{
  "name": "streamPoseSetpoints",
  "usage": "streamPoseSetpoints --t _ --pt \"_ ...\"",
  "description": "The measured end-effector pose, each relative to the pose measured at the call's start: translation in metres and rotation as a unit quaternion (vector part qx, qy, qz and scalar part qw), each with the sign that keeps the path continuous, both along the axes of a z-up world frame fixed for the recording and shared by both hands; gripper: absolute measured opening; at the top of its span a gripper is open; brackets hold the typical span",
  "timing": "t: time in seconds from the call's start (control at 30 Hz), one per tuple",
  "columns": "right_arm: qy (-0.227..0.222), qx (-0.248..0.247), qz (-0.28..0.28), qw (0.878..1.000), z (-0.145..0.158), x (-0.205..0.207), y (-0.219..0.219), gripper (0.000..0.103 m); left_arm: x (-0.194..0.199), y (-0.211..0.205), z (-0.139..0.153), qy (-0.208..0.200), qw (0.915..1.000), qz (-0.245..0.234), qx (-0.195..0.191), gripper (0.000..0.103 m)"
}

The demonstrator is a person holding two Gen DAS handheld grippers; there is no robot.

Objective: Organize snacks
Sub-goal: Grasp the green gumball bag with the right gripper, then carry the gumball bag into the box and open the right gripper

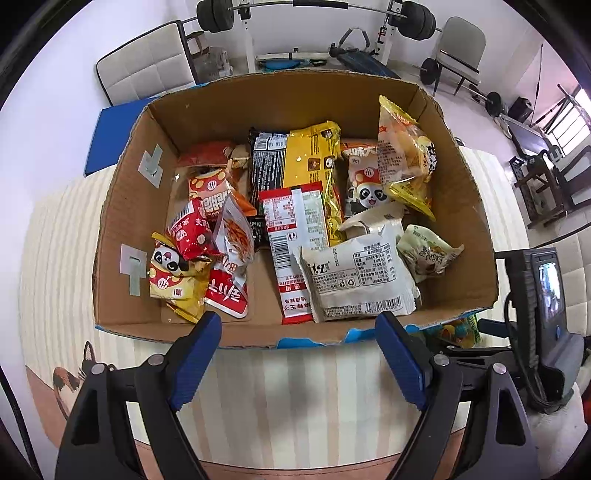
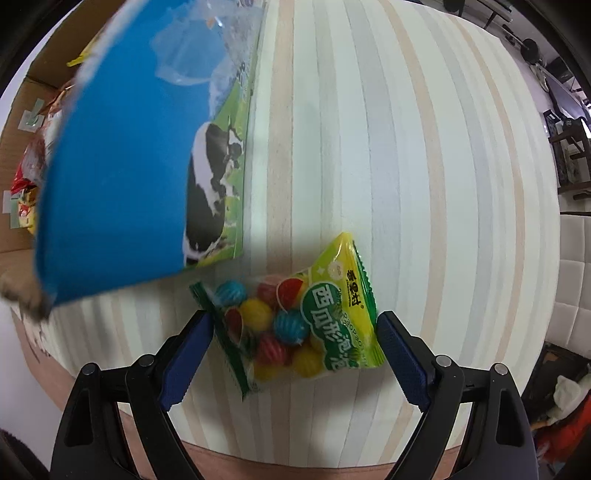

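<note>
A striped tablecloth covers the table in a room crowded with weights and chairs, and on it a snack-sorting job is under way. The right gripper is held wide open, nothing yet gripped, its blue fingers set to either side of a green-and-yellow bag of gumballs lying flat on the cloth; whether the fingers already touch the bag's edges cannot be told. Just beyond the bag, the blue outer wall of a cardboard box, printed with a cow, is seen close by. The left gripper is likewise held wide open and empty, poised at the near rim of the same box, in which a jumble of packets is seen, among them a white packet near the front and a yellow bag propped against the right wall. The step in hand is judged to be the picking up of the gumball bag. It would be done best if the jaws were closed across the bag's full middle, not its thin sealed edge, gently enough that the loose balls are not squeezed aside, and if the bag were lifted clear of the box wall before being carried over the rim.
</note>
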State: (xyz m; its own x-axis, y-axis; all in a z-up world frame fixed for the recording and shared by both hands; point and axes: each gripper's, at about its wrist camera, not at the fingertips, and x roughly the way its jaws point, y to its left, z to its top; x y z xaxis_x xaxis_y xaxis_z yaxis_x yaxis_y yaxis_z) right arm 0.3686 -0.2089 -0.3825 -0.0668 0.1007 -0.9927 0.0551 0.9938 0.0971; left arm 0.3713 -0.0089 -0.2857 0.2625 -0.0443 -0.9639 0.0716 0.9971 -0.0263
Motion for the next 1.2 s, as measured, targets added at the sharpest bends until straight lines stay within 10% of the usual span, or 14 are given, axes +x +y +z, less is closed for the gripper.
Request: streamPoseSetpoints --t 0.83,1.2 --pt "-0.033 0.016 -0.015 0.999 0.013 -0.069 0.001 0.058 -0.054 0.034 0.002 -0.026 0.9985 0.048 -0.003 0.085" --pt "-0.099 0.115 -0.025 0.988 0.105 -0.097 0.001 0.058 -0.066 0.071 0.045 -0.076 0.9936 0.083 0.011 0.085"
